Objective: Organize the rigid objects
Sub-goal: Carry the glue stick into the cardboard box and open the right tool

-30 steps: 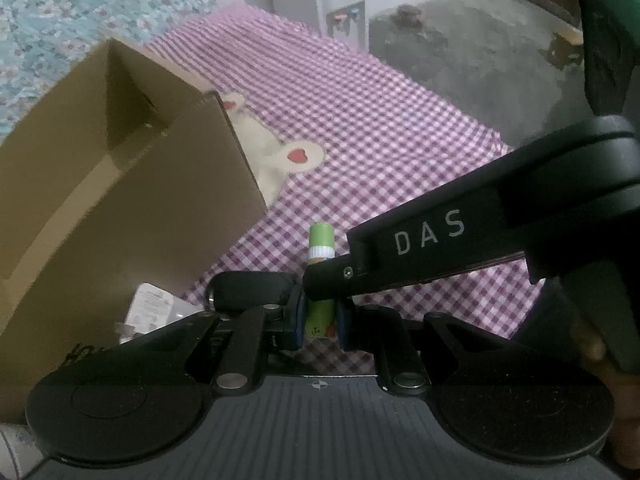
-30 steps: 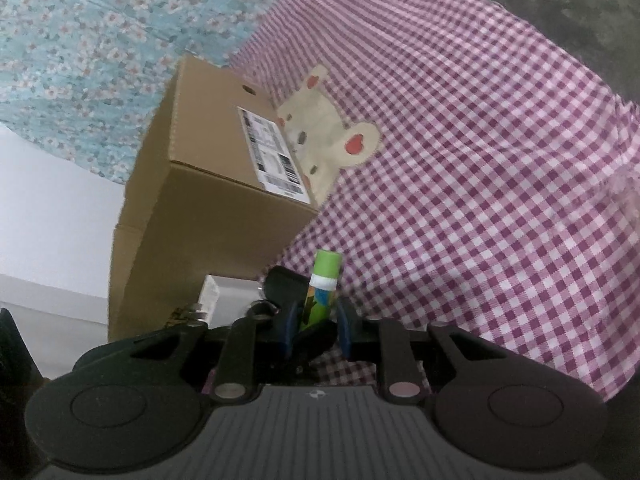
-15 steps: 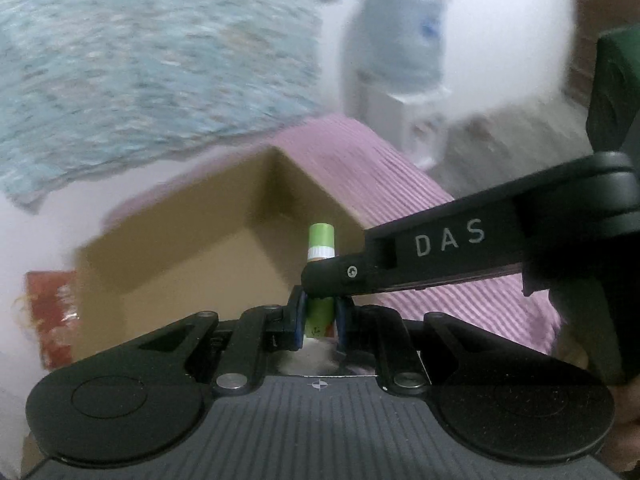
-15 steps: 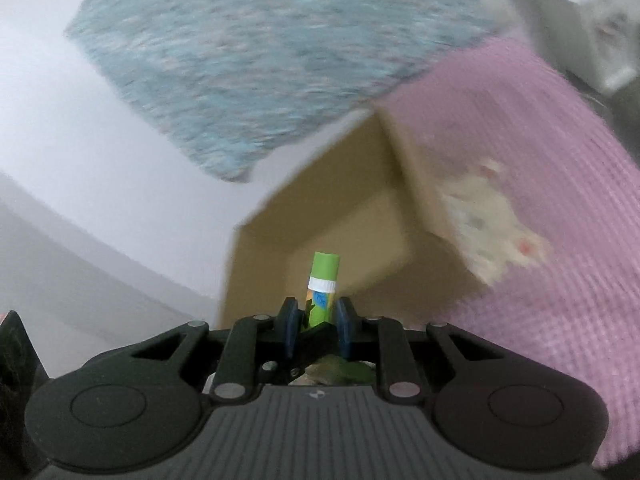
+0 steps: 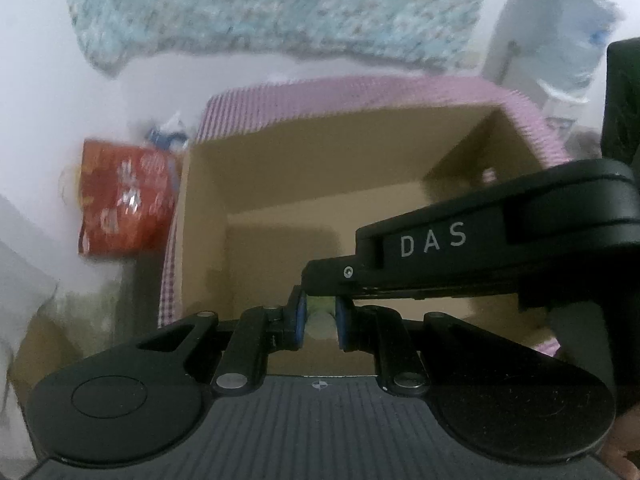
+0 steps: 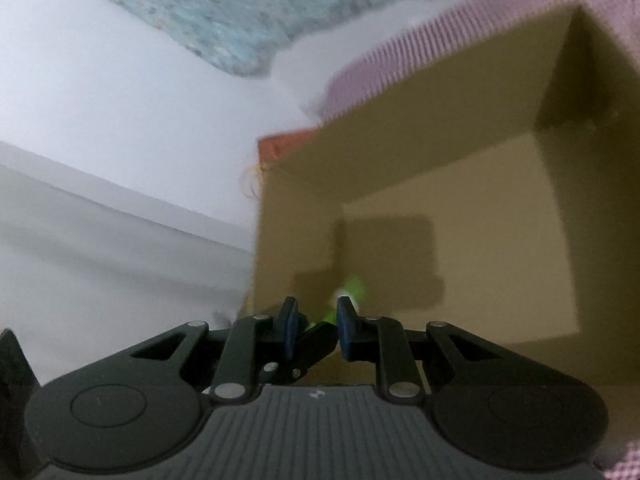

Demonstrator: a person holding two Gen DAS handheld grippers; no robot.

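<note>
Both grippers hang over the open brown cardboard box [image 5: 280, 184], which also fills the right wrist view [image 6: 460, 240]. A small green tube with a white band [image 6: 352, 294] shows blurred just beyond my right gripper [image 6: 316, 326], whose jaws stand apart. In the left wrist view a pale green blur of the tube [image 5: 320, 316] sits between the blue pads of my left gripper [image 5: 320, 322], also slightly apart. The right gripper's black arm marked DAS [image 5: 460, 248] crosses just above the left fingertips.
The box stands on a pink checked cloth [image 5: 360, 92]. A red printed package [image 5: 124, 200] lies left of the box, and a white wall and a blue floral fabric [image 5: 280, 8] are behind. A water dispenser [image 5: 552, 40] stands at the far right.
Both grippers swung from the checked cloth up and over the box opening. The upright green tube has dropped low and blurred, and the right jaws have spread.
</note>
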